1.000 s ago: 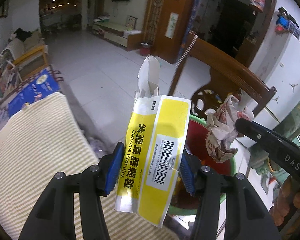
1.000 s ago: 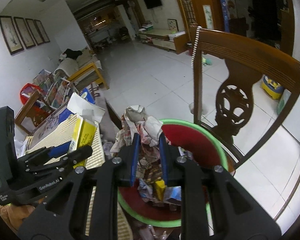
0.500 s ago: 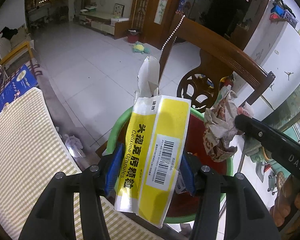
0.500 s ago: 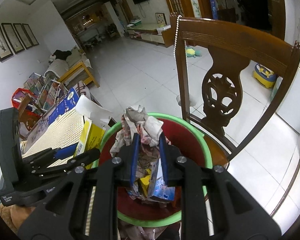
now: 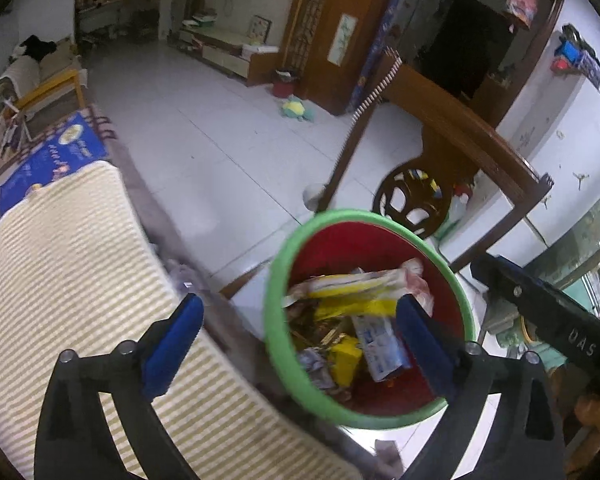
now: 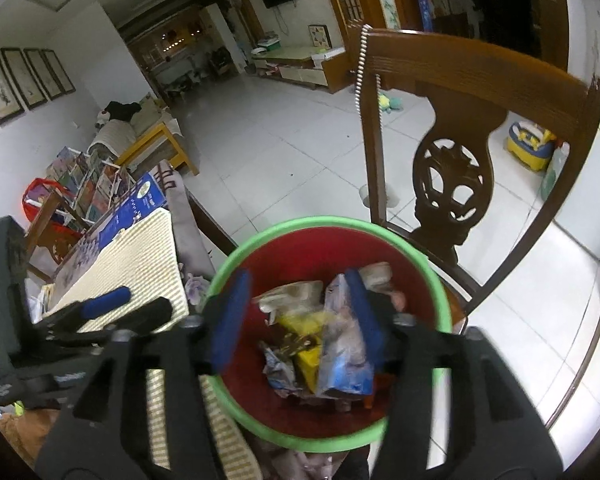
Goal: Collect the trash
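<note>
Now, both loads are released — read from left to right:

Striped cloth [image 5: 72, 264]: lies left of and under the left jaw; no litter shows on the part in view.

Left gripper [image 5: 298, 326]: jaws spread wide and empty. A second ago they pinched the yellow box [image 5: 352, 294]; half a second ago it was held over the bin.

Bin [image 5: 278, 280]: red inside, green rim, sitting between and just ahead of the left jaws, against the cloth's edge.

Yellow box: now lying flat on top of the trash heap inside the bin, just inside the right jaw of the left tool.

Right gripper [image 6: 296, 320]: jaws spread and empty, poised above the bin mouth. The crumpled paper they pinched before is gone from between them.

Crumpled paper [image 6: 374, 274]: probably the pale wad at the far side of the heap, beyond the right jaw tip; blur leaves this uncertain.

Meaning for the task: both pieces are binned, so this drop looks done; I judge the next step is to look for further trash.
</note>
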The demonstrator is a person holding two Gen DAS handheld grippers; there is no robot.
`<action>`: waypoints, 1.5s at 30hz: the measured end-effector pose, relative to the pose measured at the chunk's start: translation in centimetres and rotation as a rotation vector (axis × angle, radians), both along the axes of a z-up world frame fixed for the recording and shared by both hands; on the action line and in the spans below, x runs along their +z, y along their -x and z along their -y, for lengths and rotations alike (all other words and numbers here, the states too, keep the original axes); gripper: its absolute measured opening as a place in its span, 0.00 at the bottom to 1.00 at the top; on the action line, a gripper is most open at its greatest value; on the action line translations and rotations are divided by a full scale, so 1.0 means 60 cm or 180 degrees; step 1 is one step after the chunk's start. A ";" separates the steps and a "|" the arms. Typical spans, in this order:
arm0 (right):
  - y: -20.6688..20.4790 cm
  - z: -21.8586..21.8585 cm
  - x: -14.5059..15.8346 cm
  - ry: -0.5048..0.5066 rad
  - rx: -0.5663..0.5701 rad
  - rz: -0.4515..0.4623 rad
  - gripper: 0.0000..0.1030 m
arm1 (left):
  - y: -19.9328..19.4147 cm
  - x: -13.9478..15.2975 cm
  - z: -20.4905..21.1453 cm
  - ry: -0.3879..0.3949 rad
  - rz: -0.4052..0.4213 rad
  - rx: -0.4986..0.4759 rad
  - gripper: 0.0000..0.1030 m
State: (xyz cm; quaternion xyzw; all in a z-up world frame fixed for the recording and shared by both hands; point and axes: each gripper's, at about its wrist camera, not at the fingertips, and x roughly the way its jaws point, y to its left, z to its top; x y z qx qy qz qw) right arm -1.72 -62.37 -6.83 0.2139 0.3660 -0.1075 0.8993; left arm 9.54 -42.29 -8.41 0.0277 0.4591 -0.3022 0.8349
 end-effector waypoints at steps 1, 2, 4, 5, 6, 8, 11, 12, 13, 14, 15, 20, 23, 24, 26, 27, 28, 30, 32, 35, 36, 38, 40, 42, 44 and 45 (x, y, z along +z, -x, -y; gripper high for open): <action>0.002 -0.019 0.007 0.0033 -0.0020 0.0067 0.71 | 0.002 0.010 -0.024 -0.0002 0.0073 0.0057 0.92; 0.003 -0.034 0.013 0.0041 -0.0007 0.0117 0.73 | 0.004 0.017 -0.041 -0.0006 0.0125 0.0098 0.92; 0.003 -0.069 0.026 0.0088 0.0028 0.0212 0.83 | 0.009 0.034 -0.086 0.0025 0.0237 0.0180 0.92; 0.004 -0.091 0.035 0.0126 0.0054 0.0278 0.87 | 0.013 0.042 -0.108 0.0044 0.0296 0.0228 0.92; 0.005 -0.116 0.045 0.0165 0.0088 0.0356 0.88 | 0.018 0.053 -0.134 0.0072 0.0367 0.0283 0.92; 0.008 -0.159 0.061 0.0234 0.0149 0.0489 0.95 | 0.026 0.069 -0.179 0.0130 0.0471 0.0367 0.92; 0.014 -0.237 0.092 0.0436 0.0266 0.0757 0.95 | 0.036 0.095 -0.249 0.0275 0.0600 0.0509 0.92; 0.017 -0.262 0.101 0.0547 0.0261 0.0859 0.95 | 0.040 0.103 -0.273 0.0326 0.0652 0.0583 0.92; 0.021 -0.284 0.108 0.0655 0.0228 0.0969 0.95 | 0.045 0.109 -0.294 0.0365 0.0718 0.0668 0.92; 0.026 -0.302 0.113 0.0749 0.0184 0.1071 0.95 | 0.050 0.116 -0.314 0.0394 0.0808 0.0756 0.92; 0.031 -0.323 0.119 0.0851 0.0127 0.1193 0.95 | 0.057 0.123 -0.334 0.0396 0.0938 0.0853 0.92; 0.042 -0.392 0.132 0.1030 0.0021 0.1459 0.95 | 0.083 0.149 -0.404 0.0121 0.1407 0.1183 0.92; 0.044 -0.421 0.135 0.1121 -0.0085 0.1524 0.95 | 0.088 0.166 -0.449 0.0150 0.1556 0.1435 0.92; 0.044 -0.428 0.137 0.1108 -0.0091 0.1556 0.95 | 0.089 0.172 -0.462 0.0138 0.1592 0.1507 0.92; 0.037 -0.444 0.137 0.1051 -0.0057 0.1455 0.95 | 0.094 0.180 -0.481 0.0071 0.1699 0.1616 0.92; 0.027 -0.451 0.137 0.1034 -0.0016 0.1306 0.95 | 0.098 0.183 -0.487 0.0036 0.1761 0.1656 0.92; 0.020 -0.459 0.136 0.1042 -0.0002 0.1219 0.95 | 0.105 0.186 -0.496 0.0004 0.1870 0.1711 0.92; 0.019 -0.475 0.135 0.1134 -0.0023 0.1162 0.95 | 0.115 0.189 -0.515 0.0116 0.1901 0.1706 0.92; 0.019 -0.490 0.137 0.1172 0.0008 0.1175 0.95 | 0.121 0.192 -0.531 0.0314 0.1813 0.1668 0.92; 0.017 -0.508 0.139 0.1188 0.0047 0.1173 0.95 | 0.119 0.193 -0.551 0.0396 0.1690 0.1684 0.92; 0.017 -0.511 0.138 0.1195 0.0052 0.1168 0.95 | 0.118 0.192 -0.556 0.0378 0.1679 0.1687 0.92; 0.017 -0.517 0.139 0.1206 0.0066 0.1168 0.95 | 0.118 0.191 -0.561 0.0352 0.1686 0.1714 0.92; 0.016 -0.525 0.139 0.1212 0.0085 0.1161 0.95 | 0.119 0.190 -0.566 0.0336 0.1686 0.1746 0.92; 0.013 -0.532 0.140 0.1211 0.0105 0.1150 0.95 | 0.120 0.189 -0.573 0.0322 0.1662 0.1776 0.92; 0.014 -0.534 0.140 0.1209 0.0117 0.1143 0.95 | 0.122 0.188 -0.581 0.0321 0.1643 0.1804 0.92; 0.014 -0.536 0.141 0.1208 0.0128 0.1135 0.95 | 0.122 0.187 -0.584 0.0318 0.1633 0.1822 0.92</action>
